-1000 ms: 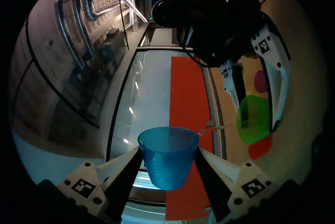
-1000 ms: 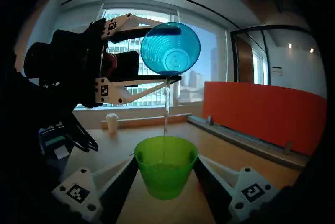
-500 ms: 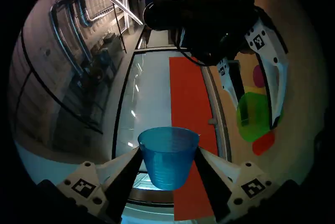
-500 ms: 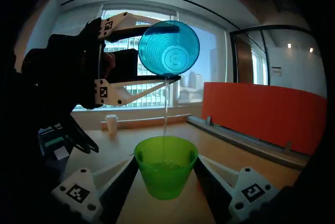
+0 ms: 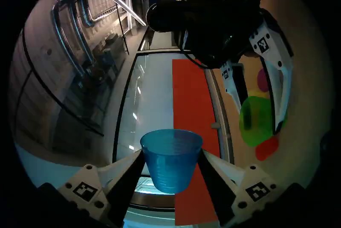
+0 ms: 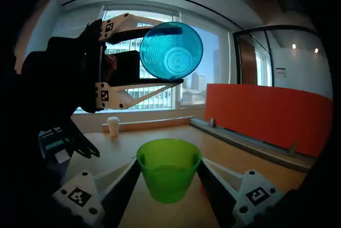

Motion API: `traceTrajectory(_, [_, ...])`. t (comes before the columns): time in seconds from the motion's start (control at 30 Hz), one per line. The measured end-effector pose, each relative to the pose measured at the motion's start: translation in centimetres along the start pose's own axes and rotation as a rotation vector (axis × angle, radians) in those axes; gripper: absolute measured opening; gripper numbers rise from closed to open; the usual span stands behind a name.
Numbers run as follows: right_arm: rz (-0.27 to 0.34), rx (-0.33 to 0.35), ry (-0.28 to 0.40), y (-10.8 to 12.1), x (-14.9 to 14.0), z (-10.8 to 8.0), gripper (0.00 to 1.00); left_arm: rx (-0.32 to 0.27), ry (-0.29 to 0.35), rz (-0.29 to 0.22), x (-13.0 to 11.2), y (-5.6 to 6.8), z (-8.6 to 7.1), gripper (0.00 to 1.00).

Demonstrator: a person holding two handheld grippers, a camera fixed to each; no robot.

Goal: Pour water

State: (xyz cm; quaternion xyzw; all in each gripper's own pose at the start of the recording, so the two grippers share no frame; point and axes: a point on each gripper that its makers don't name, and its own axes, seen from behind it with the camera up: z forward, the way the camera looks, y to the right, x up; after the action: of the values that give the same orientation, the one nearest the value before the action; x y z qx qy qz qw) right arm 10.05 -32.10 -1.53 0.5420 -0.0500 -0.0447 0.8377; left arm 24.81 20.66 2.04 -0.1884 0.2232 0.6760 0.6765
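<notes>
In the left gripper view my left gripper [image 5: 171, 166] is shut on a blue plastic cup [image 5: 171, 160], turned on its side. The right gripper view has that blue cup [image 6: 171, 56] tipped over, its base facing the camera, high above the green cup [image 6: 169, 174]. No stream of water runs between them. My right gripper [image 6: 169, 177] is shut on the green cup, which stands upright with water in its bottom. From the left gripper view the green cup [image 5: 256, 120] sits between the right gripper's white fingers [image 5: 281, 79] at the right.
A wooden table [image 6: 221, 151] lies under the green cup, with a white paper cup [image 6: 113, 125] at its far edge by the window. An orange partition [image 6: 273, 115] runs along the right. A dark bag [image 6: 55, 151] sits at the left.
One second ago a thin stream of water fell from the blue cup into the green cup. The stream has stopped now. The blue cup has moved slightly left and up.
</notes>
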Motion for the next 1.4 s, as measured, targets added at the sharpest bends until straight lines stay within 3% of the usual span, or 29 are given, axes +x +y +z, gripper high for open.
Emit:
traceTrajectory(0.3, [-0.002,-0.004,0.005,0.0,0.3,-0.1,0.89,0.004,-0.001,-0.141,-0.8,-0.2,0.2,0.84])
traceTrajectory(0.63, [0.000,-0.011,0.012,0.1,0.4,-0.4,0.90,0.013,-0.011,-0.479,-2.6,-0.5,1.0,0.84])
traceTrajectory(1.07, [-0.001,-0.017,0.021,0.1,1.0,-0.8,0.89,-0.004,0.009,-0.847,-3.3,-0.9,0.8,0.84])
traceTrajectory(1.23, [-0.001,-0.018,0.025,0.1,1.2,-0.9,0.89,-0.018,0.032,-0.970,-3.0,-1.0,0.8,0.84])
traceTrajectory(1.4, [-0.002,-0.021,0.029,0.1,1.3,-1.0,0.90,-0.027,0.041,-1.059,-2.8,-1.1,0.7,0.84])
